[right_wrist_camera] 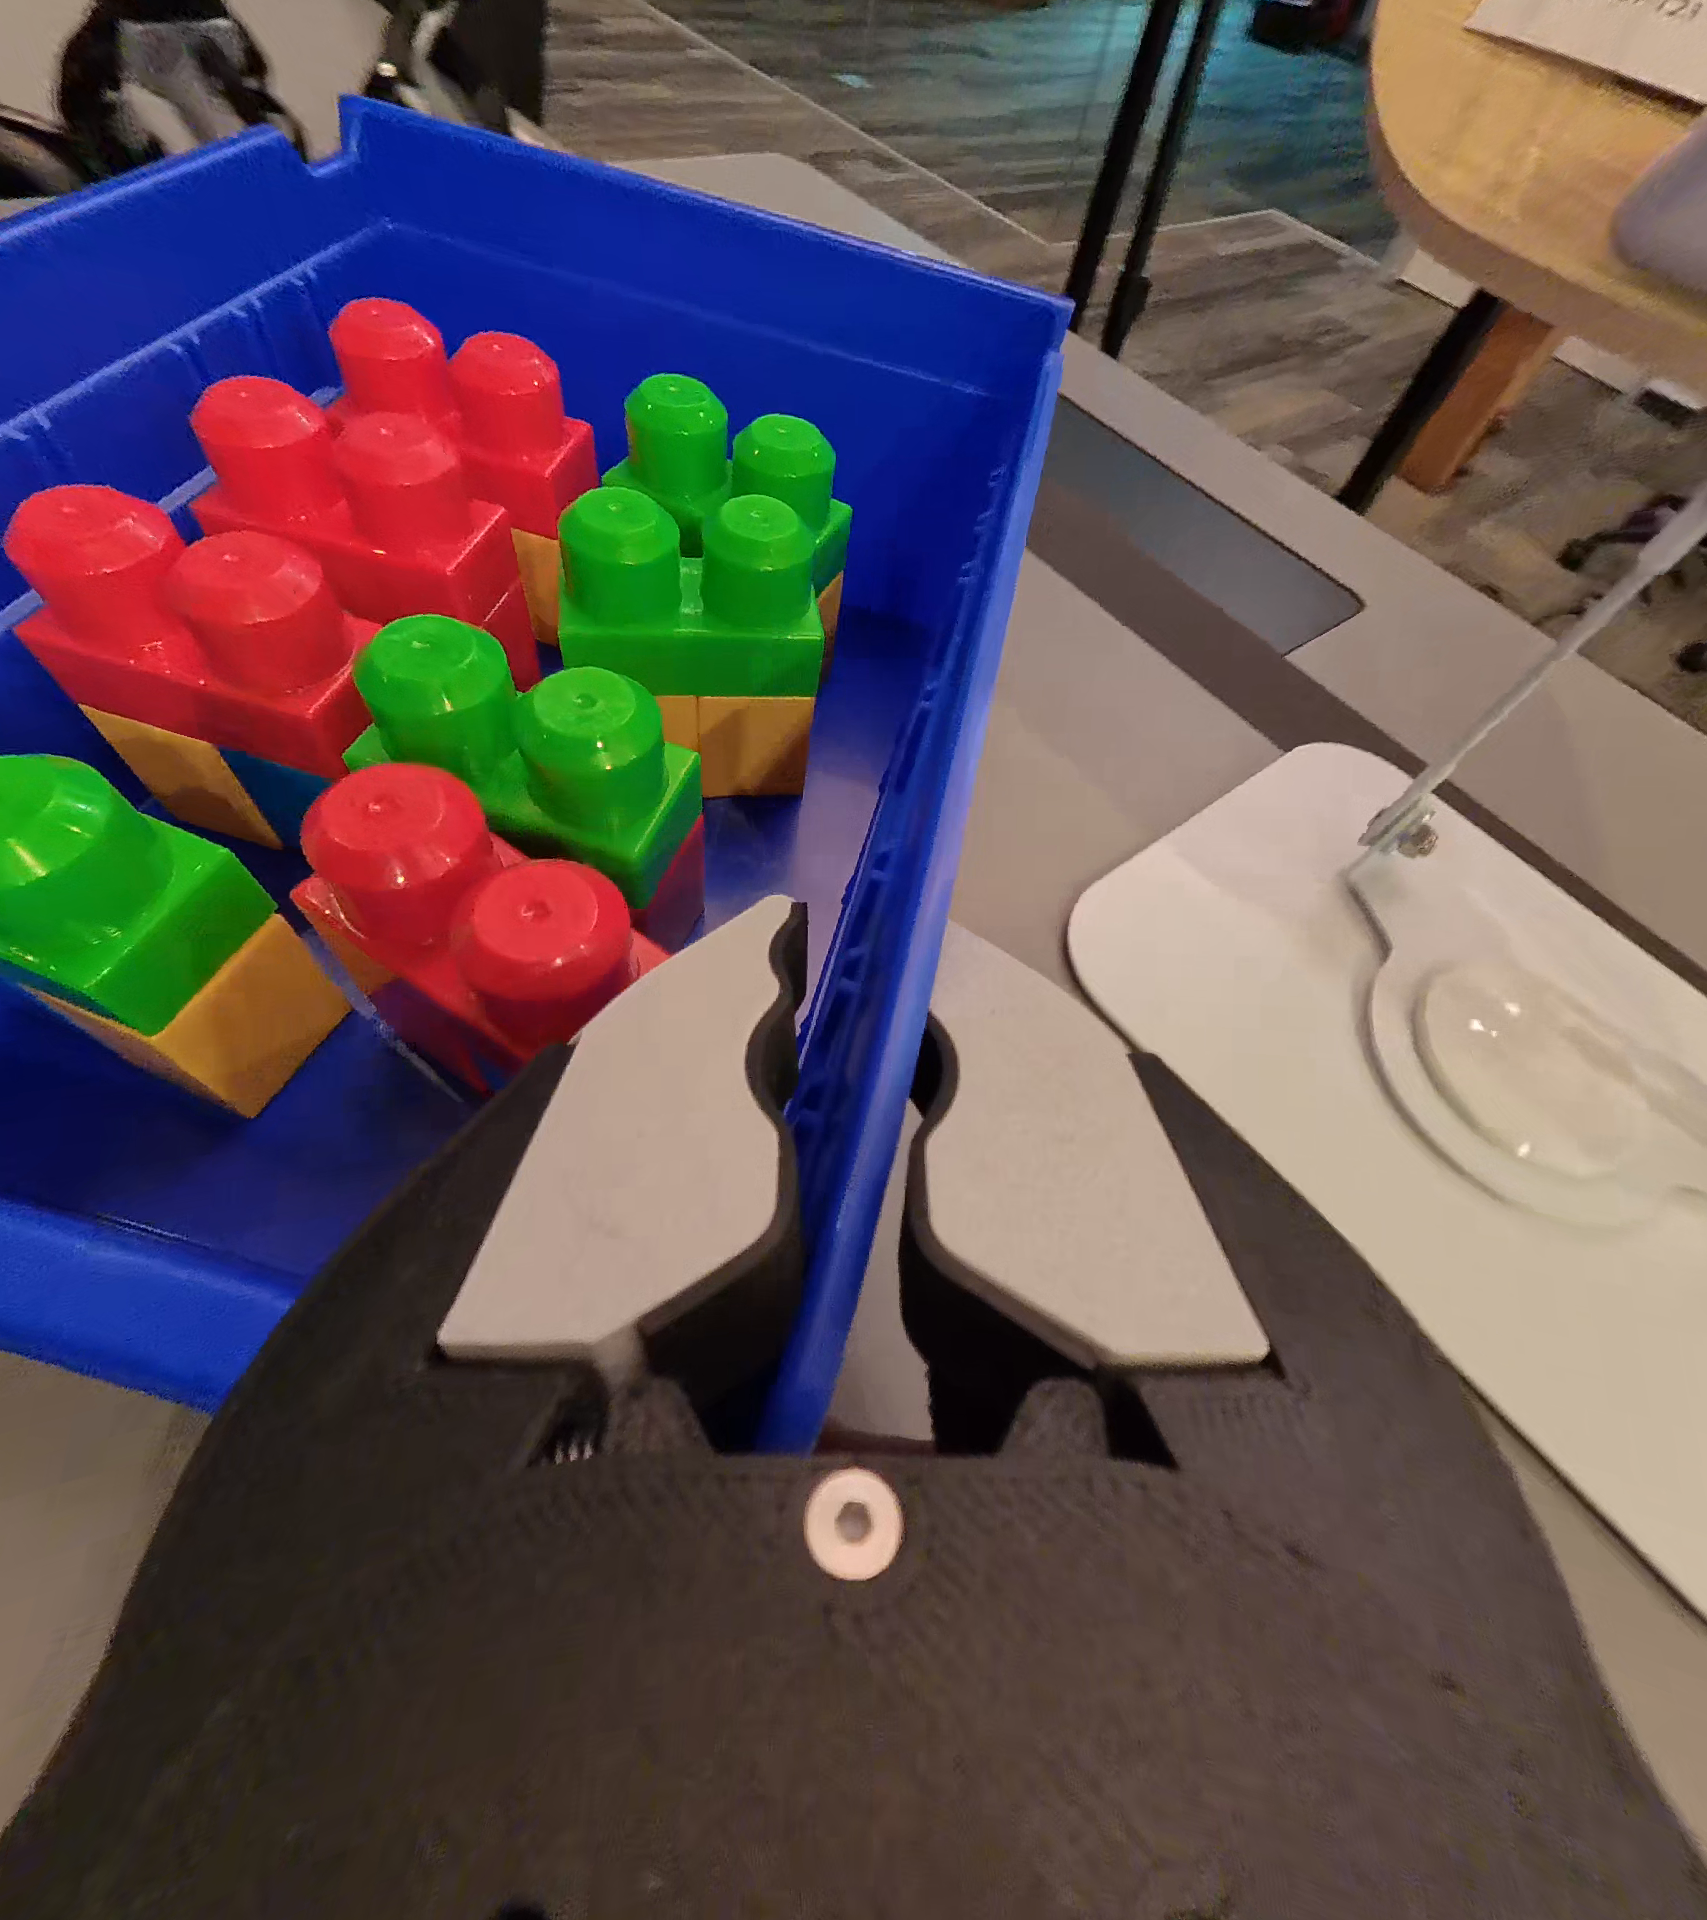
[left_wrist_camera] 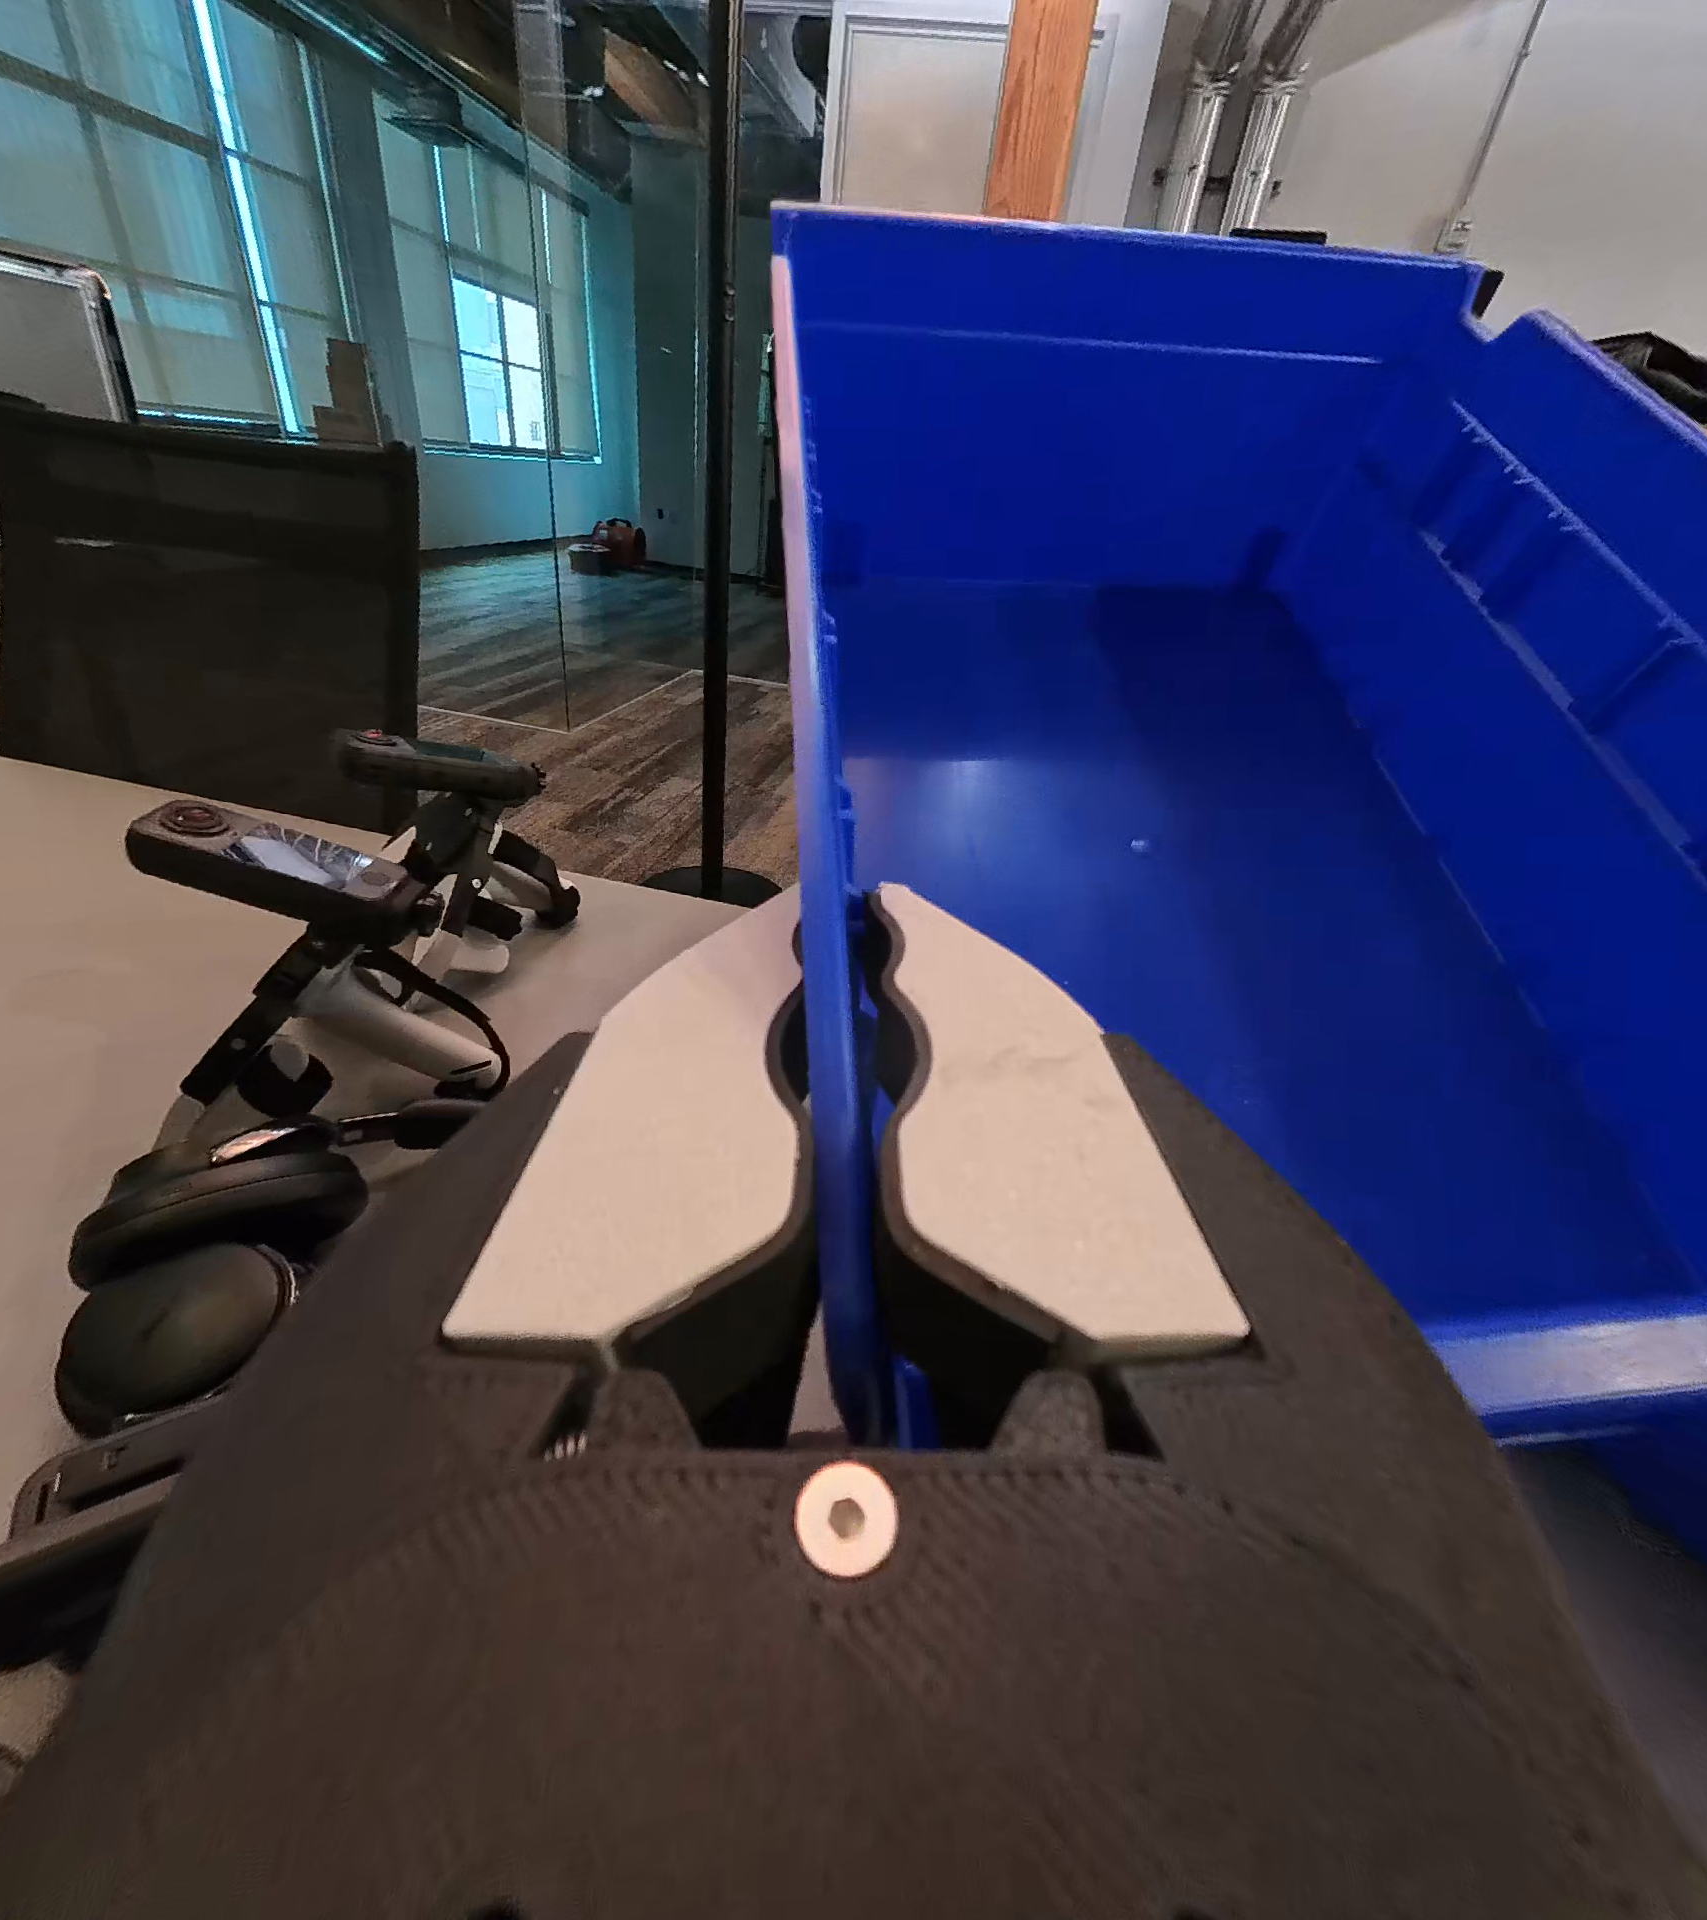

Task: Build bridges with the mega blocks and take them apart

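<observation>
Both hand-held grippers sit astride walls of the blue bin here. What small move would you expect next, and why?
Probably a gentle joint lift or tilt of the blue bin to bring the blocks out. The left hand-held gripper clamps one wall, the right hand-held gripper straddles the opposite wall, and the red and green blocks are all bunched at the right gripper's end.

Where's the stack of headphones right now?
Left wrist view, lower left: headphones lie on the grey table, beside the camera mounts, left of the blue bin.
</observation>
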The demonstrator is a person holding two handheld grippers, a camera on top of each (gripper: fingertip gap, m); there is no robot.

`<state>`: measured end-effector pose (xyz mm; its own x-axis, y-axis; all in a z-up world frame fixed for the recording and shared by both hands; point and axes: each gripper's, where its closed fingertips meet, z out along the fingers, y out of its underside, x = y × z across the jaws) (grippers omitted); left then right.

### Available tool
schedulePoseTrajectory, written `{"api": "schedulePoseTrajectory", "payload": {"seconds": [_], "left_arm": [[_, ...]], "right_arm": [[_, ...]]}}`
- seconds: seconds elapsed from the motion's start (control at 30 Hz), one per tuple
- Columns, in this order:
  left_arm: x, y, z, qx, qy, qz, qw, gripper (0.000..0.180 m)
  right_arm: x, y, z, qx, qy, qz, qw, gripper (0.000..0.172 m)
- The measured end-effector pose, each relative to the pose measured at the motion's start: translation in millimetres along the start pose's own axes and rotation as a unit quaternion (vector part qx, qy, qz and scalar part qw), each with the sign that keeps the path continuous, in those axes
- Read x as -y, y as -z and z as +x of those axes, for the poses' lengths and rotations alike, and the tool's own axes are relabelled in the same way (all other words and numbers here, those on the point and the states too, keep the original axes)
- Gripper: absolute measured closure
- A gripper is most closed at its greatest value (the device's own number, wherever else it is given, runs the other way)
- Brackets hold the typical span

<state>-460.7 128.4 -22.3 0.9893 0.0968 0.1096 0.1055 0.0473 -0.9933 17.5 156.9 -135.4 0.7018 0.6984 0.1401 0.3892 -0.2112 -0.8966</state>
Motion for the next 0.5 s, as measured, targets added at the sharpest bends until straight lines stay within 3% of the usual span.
{"api": "schedulePoseTrajectory", "payload": {"seconds": [0.23, 0.37, 0.5], "left_arm": [[-1.3, 0.0, -1.0, 0.000, 0.008, 0.000, 1.000, 0.175], [-0.8, 0.3, -1.7, 0.001, 0.010, 0.001, 1.000, 0.175], [1.4, 0.3, -0.4, -0.001, 0.009, 0.004, 1.000, 0.175]], "right_arm": [[32.7, -71.1, 17.5, -0.072, -0.069, 0.013, 0.995, 0.153], [54.0, -104.2, -4.8, -0.068, -0.101, 0.037, 0.992, 0.131], [64.8, -119.6, -26.2, 0.001, -0.148, 0.045, 0.988, 0.107]]}}
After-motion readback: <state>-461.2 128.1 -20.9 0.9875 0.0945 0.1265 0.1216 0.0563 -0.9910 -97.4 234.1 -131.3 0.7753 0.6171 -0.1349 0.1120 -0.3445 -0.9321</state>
